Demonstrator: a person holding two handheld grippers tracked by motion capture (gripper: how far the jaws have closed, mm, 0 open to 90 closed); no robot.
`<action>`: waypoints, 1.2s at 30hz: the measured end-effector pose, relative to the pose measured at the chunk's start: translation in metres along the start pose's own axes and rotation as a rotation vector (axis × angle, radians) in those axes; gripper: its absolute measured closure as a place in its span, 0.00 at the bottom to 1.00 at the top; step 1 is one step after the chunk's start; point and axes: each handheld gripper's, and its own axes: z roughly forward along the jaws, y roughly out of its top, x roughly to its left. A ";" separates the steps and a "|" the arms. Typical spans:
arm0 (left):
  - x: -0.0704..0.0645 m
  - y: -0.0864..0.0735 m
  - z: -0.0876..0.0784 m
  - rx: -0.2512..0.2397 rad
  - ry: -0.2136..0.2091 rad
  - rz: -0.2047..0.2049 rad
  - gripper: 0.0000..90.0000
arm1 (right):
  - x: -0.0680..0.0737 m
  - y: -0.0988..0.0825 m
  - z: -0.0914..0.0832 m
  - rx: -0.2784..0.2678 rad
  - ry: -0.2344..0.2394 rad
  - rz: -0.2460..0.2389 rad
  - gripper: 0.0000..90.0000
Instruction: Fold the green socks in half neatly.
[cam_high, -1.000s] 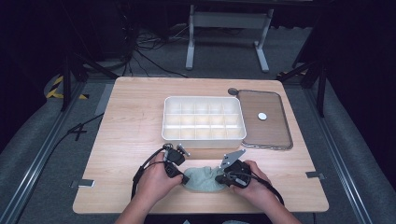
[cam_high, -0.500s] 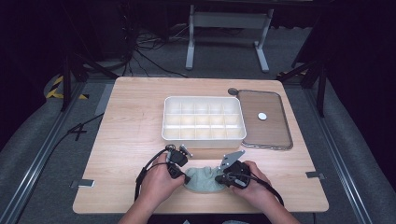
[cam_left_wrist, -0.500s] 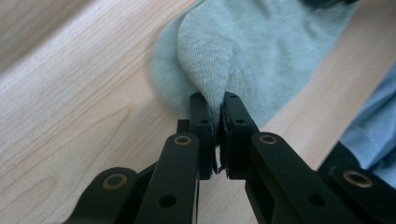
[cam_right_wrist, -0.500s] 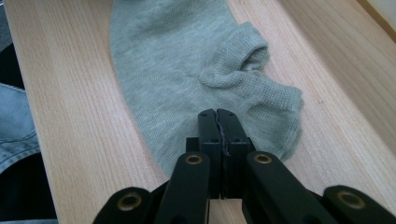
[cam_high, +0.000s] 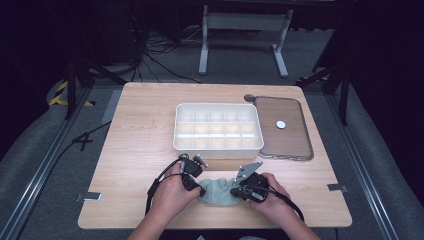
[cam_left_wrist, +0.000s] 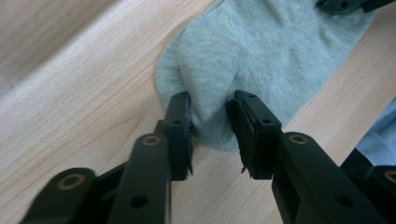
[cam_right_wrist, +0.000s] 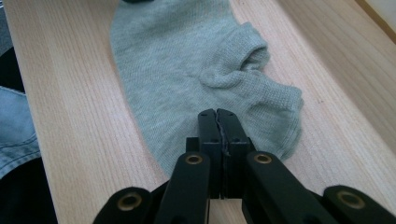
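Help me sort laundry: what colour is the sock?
Pale grey-green sock, plain knit; clearest in the right gripper view.

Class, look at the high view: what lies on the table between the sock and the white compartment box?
Nothing: in the high view, bare wood of the table separates the sock from the box.

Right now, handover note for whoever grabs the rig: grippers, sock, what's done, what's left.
Left gripper: jaws have just been reopening, now apart, astride a bunched end of the grey sock; whether the pads press on it is unclear.
Right gripper: jaws shut, resting on the sock's other end by the cuff opening; a pinch on the fabric cannot be confirmed.
Sock lies crumpled at the table's near edge, between both hands. The white compartment box stands behind it, compartments looking empty; a brown tray stands to its right.
Done: both grippers at the sock.
Left: probably secure both ends, fold, then stow.
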 end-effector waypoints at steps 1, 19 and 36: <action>0.000 0.000 0.000 -0.002 0.001 -0.005 0.72 | 0.000 0.000 0.000 0.000 0.000 0.000 1.00; 0.000 -0.004 0.002 0.040 -0.010 -0.034 0.79 | 0.000 0.000 0.000 0.000 0.000 0.000 1.00; -0.018 0.003 -0.011 0.008 -0.024 0.052 0.90 | 0.001 0.000 0.000 0.004 -0.007 -0.001 1.00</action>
